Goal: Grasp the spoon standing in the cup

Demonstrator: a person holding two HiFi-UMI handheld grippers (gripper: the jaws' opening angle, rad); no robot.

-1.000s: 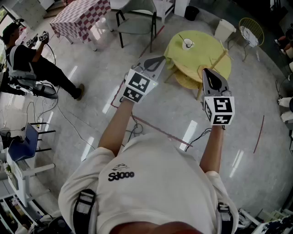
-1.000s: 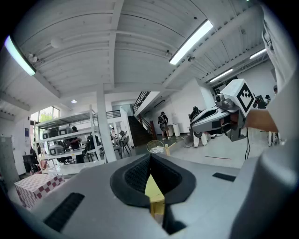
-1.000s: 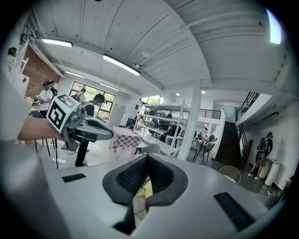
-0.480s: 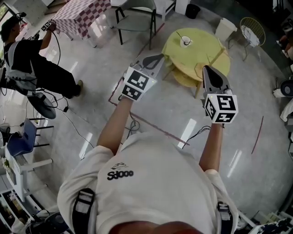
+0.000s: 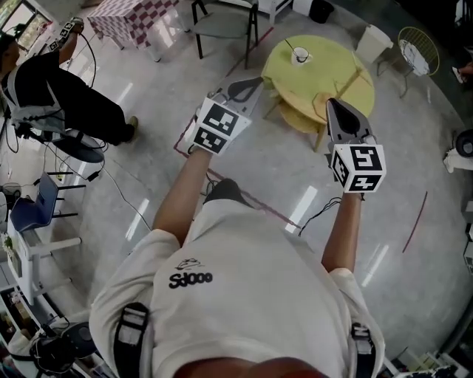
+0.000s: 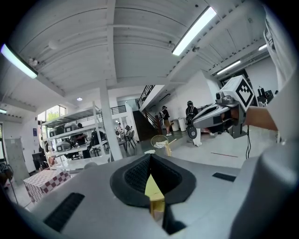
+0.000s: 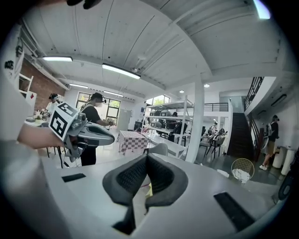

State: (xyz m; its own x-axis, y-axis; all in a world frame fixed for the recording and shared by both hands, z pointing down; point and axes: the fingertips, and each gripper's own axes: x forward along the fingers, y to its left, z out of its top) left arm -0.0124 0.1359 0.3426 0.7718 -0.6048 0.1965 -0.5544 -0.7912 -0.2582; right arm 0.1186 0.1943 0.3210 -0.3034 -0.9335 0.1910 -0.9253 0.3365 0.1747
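Note:
A white cup (image 5: 301,55) with a thin spoon (image 5: 295,51) leaning in it stands on a round yellow table (image 5: 332,70) at the top of the head view. Both grippers are held out over the floor, short of the table. My left gripper (image 5: 250,87) points toward the table's left edge, its jaws shut on nothing. My right gripper (image 5: 332,106) hangs by the table's near edge, also shut and empty. In the left gripper view the pads (image 6: 140,175) meet at the tip, with a sliver of yellow behind. The right gripper view shows its pads (image 7: 161,177) closed too.
The table has a lower shelf (image 5: 299,122) and wooden legs. A person in black (image 5: 55,103) stands at far left beside a checkered table (image 5: 133,18). A grey chair (image 5: 225,22), a white bin (image 5: 373,40) and a wire chair (image 5: 415,52) ring the yellow table. Cables (image 5: 111,196) cross the floor.
The view has shifted forward: the table and cup sit a little higher in frame, and a foot now shows under the arms. Both grippers stay shut. The person at left raised their arms.

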